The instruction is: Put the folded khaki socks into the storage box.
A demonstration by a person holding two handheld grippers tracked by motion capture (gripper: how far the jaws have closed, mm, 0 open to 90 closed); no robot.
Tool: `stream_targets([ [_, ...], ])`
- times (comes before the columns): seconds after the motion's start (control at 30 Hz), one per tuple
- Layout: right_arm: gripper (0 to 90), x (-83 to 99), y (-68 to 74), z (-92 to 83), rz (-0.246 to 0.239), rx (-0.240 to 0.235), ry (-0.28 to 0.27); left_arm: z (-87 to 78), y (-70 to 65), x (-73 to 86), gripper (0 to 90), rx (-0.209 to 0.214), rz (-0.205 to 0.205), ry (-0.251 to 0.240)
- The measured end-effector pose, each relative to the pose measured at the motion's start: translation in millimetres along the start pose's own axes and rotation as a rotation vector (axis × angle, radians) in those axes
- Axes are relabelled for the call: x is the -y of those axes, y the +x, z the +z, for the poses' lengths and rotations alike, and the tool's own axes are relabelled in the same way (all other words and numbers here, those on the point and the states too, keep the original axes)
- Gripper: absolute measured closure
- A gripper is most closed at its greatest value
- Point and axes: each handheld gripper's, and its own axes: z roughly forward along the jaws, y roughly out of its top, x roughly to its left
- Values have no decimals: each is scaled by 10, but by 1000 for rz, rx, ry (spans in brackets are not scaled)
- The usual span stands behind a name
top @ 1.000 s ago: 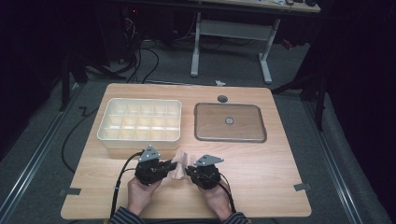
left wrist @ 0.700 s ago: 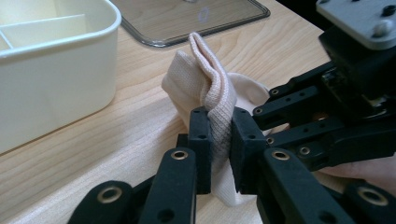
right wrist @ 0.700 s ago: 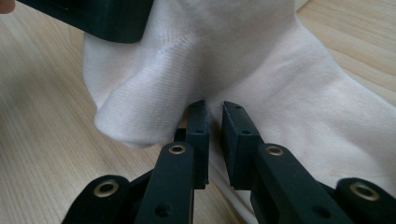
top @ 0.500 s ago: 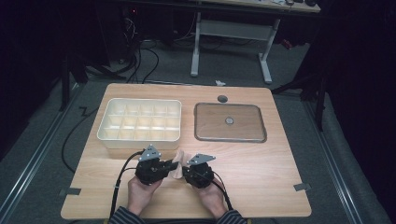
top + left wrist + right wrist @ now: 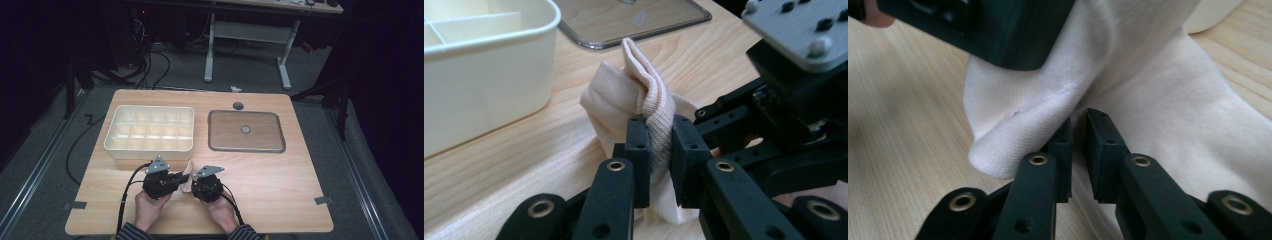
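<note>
Pinching a raised fold of a pale pink sock [image 5: 644, 100], the left gripper [image 5: 659, 145] has its jaws nearly closed, both pads pressing the ribbed knit between them. The fold stands upright above the fingertips, a doubled edge with fine ribbing; the rest of the sock bunches loosely below and to the left of the pads, resting on the wooden table [image 5: 499, 170]. The right gripper [image 5: 1078, 150] likewise has its jaws drawn almost together on a thin crease of the same sock [image 5: 1158, 100], which spreads smooth and off-white beyond and to either side of its fingers. In the high view the sock [image 5: 187, 176] lies between the left gripper [image 5: 176, 178] and the right gripper [image 5: 196, 181], which sit close together. A cream compartment tray [image 5: 120, 150] stands just beyond the left fingers; a clear lid [image 5: 245, 148] lies farther off.
</note>
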Motion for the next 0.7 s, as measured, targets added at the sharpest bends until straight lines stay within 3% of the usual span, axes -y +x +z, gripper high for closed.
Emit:
stream_targets([
  [0.23,738,8,-35,-219,14,70,-55,9,-26,0,802,-32,8,18],
  [0.43,718,104,-185,-515,49,174,-126,46,-52,-12,802,-46,13,30],
  [0.7,657,218,-380,-604,117,227,-101,79,-85,-20,801,-60,23,45],
])
